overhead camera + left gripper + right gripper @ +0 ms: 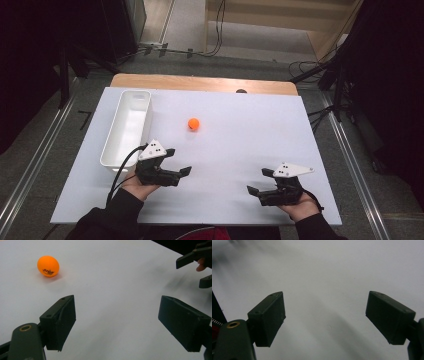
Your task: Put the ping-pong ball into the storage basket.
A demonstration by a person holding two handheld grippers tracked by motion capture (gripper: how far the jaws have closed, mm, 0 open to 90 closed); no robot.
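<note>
The ball [193, 123] is sitting free on the white table [240, 145], near its middle, to the right of the long white bin [127, 127] and well ahead of both grippers. The left gripper [179, 161] is hovering low just beside the bin's near end, its jaws standing wide with nothing between them; in its own view the ball [48, 266] is lying off to the upper left, not lined up with the gap. The right gripper [259, 181] is resting near the table's front edge, likewise gaping and carrying nothing. The main risk, I judge, is the ball rolling: it is light, round and unsupported, so a jaw tip nudging it on approach could be sending it skittering toward the far edge, and a squeeze off centre could be squirting it out sideways. Closing too high would be letting it slip under the pads. The ball is carrying a dark printed logo that seems to be reading "STIGA", though the letters are small.
</note>
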